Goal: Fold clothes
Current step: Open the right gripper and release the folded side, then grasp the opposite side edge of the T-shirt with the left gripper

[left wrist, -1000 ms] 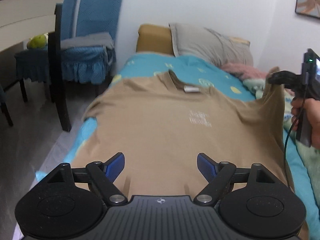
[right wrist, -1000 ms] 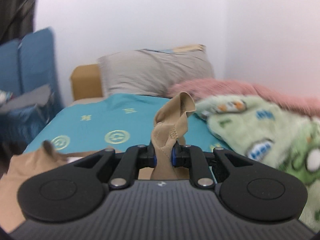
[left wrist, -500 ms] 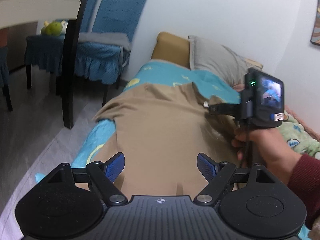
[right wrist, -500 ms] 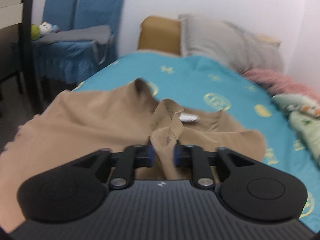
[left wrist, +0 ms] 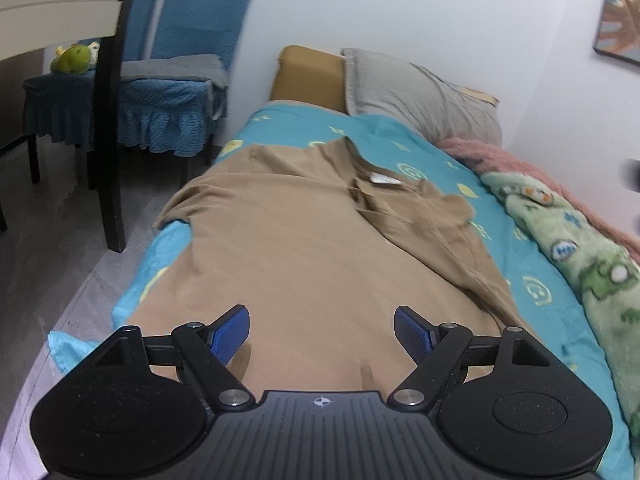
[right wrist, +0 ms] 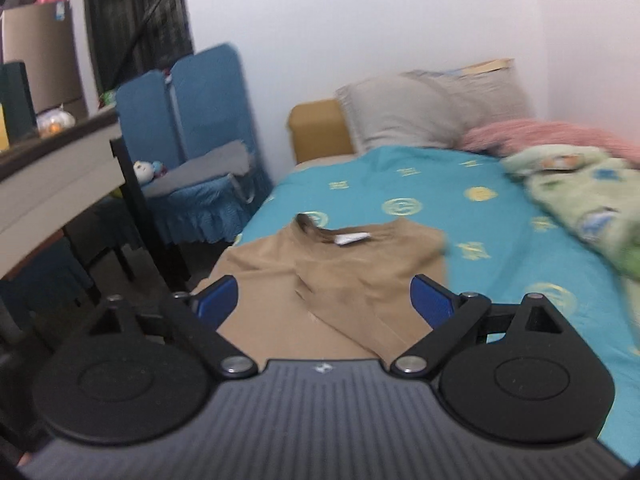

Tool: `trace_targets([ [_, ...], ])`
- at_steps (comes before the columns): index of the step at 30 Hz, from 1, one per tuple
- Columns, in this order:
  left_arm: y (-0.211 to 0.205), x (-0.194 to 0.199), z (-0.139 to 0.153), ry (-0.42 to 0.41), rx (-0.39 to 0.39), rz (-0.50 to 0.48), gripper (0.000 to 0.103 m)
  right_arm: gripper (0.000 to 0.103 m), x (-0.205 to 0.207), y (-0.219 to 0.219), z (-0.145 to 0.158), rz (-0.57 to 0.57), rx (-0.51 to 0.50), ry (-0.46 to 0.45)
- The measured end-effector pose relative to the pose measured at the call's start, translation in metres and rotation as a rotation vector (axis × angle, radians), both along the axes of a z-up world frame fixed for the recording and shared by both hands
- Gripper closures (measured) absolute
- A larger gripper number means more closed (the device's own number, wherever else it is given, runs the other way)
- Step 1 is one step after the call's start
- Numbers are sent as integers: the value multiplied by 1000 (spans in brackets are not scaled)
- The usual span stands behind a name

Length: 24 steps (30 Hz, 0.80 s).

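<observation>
Tan T-shirt [left wrist: 304, 248]: right side folded inward, left side and lengthwise folds remain. Left gripper [left wrist: 322, 330] wide, empty; right gripper [right wrist: 323, 300] opening, empty.

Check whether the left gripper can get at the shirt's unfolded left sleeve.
Probably yes. The left gripper is open over the tan T-shirt, and the left sleeve lies flat at the bed's edge with nothing on it.
</observation>
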<state>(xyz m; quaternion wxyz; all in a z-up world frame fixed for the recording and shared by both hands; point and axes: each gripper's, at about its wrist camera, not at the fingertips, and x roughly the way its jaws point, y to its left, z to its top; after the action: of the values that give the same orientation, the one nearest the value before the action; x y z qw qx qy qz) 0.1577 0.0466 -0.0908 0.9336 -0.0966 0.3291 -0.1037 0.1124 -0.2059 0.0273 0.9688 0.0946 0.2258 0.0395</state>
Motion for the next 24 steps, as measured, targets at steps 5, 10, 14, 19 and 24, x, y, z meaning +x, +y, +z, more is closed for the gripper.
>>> trace_targets([
  [5,-31,-34,11,9,9,-101,22,8,-96,-42,9,-98,64,-57],
  [10,-78,-66,11,66,-53,-273,30,8,-125,-84,5,-195,131,-87],
  [14,-118,-91,3,133,-145,-439,46,8,-128,-114,-1,-244,217,-107],
  [19,-155,-107,-23,260,-226,-552,71,8,-129,-145,-21,-276,324,-58],
  [24,-172,-113,-56,393,-178,-573,77,8,-124,-161,-38,-290,435,1],
])
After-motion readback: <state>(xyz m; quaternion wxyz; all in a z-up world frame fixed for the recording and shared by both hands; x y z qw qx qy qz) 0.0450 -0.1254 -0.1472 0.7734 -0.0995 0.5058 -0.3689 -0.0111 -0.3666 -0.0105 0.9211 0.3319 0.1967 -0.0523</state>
